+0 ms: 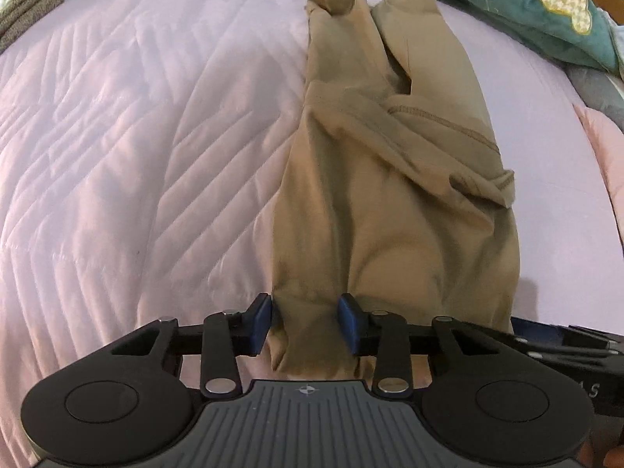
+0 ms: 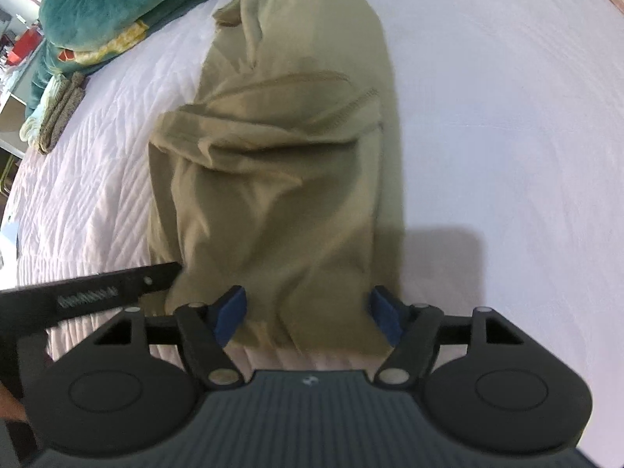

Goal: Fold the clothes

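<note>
A tan long-sleeved garment (image 1: 394,179) lies lengthwise on the pale pink quilted bed (image 1: 136,156), folded into a narrow strip with a sleeve laid across it. My left gripper (image 1: 306,321) is open, its blue pads on either side of the garment's near left corner. In the right wrist view the same garment (image 2: 280,163) runs away from me. My right gripper (image 2: 308,316) is open wide, its pads straddling the garment's near hem. The left gripper's black arm (image 2: 97,292) shows at the right view's left.
A teal blanket with yellow patterns (image 1: 546,4) is heaped along the far right of the bed, also in the right wrist view (image 2: 117,4). Folded grey-brown knitwear (image 1: 31,0) lies at the far left corner. A pink pillow (image 1: 604,148) sits at the right edge.
</note>
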`<state>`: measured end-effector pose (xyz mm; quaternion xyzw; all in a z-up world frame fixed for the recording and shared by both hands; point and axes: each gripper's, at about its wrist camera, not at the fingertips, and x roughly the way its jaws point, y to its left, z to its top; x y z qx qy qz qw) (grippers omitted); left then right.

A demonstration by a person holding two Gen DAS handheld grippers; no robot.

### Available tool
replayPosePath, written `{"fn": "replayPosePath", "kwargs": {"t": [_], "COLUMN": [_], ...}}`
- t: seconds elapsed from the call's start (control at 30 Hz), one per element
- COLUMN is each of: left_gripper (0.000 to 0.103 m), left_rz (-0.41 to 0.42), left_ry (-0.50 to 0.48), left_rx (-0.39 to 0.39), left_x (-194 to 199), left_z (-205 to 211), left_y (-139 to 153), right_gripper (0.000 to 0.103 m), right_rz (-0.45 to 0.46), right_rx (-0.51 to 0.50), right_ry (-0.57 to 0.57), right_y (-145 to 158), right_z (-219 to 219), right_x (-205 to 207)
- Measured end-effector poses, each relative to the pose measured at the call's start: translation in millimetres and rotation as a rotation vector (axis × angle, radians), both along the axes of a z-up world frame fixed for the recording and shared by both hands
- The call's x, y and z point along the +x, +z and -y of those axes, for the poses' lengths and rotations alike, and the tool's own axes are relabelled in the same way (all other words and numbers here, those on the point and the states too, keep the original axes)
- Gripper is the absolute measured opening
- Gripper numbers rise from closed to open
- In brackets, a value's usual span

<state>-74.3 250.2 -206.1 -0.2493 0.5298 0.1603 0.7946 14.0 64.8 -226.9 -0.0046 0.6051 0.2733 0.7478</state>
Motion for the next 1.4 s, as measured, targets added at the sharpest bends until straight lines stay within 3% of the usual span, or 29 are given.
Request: {"fn": "replayPosePath", "kwargs": {"t": [0.17,0.3,0.33,0.37,0.4,0.47,0.6,0.73,0.9,1.0,1.07,1.13,1.27,1.33,1.4], "left_gripper": [0.061,0.06,0.056,0.041,0.019,0.014,0.012,0.012,0.016,0.025,0.025,0.025,0.049,0.053,0.053], "left_rz": [0.008,-0.004,0.0,0.009,0.016,0.02,0.014,-0.002,-0.14,-0.201,-0.189,-0.135,0.019,0.063,0.038], "left_ry": [-0.001,-0.034,-0.029,-0.015,0.0,0.021,-0.01,0.009,-0.058,0.025,0.091,0.118,0.024,-0.04,-0.108], "left_rx": [-0.026,-0.033,-0.046,-0.07,-0.106,-0.147,-0.124,-0.186,-0.208,-0.215,-0.209,-0.163,-0.078,-0.134,-0.189], "left_x": [4,12,11,9,6,1,-9,-37,-73,-85,-91,-88,-62,-41,-23], "left_z": [1,2,1,-2,-4,-3,7,10,31,26,17,10,12,18,28], "left_y": [-10,-14,-13,-13,-12,-10,2,12,-1,-11,-3,19,60,58,40], "right_gripper": [0.073,0.065,0.05,0.032,0.024,0.02,0.019,0.019,0.021,0.033,0.046,0.046,0.054,0.054,0.054], "right_rz": [0.013,0.04,0.045,0.038,0.027,0.016,0.002,-0.036,-0.083,-0.112,-0.113,-0.024,0.147,0.101,0.07], "right_rx": [0.001,-0.039,-0.045,-0.032,-0.008,0.021,0.004,-0.026,-0.065,-0.088,-0.111,-0.095,-0.061,-0.015,-0.004], "right_ry": [0.011,0.08,0.092,0.088,0.08,0.069,0.079,0.103,0.132,0.149,0.155,0.148,0.137,0.207,0.273], "right_y": [-7,-7,-6,-4,-1,3,9,9,10,11,15,35,75,71,60], "right_z": [4,-10,-13,-12,-10,-8,-2,7,19,26,29,29,28,14,-2], "right_x": [-9,-10,-10,-10,-11,-16,-33,-56,-85,-102,-105,-96,-77,-63,-50]}}
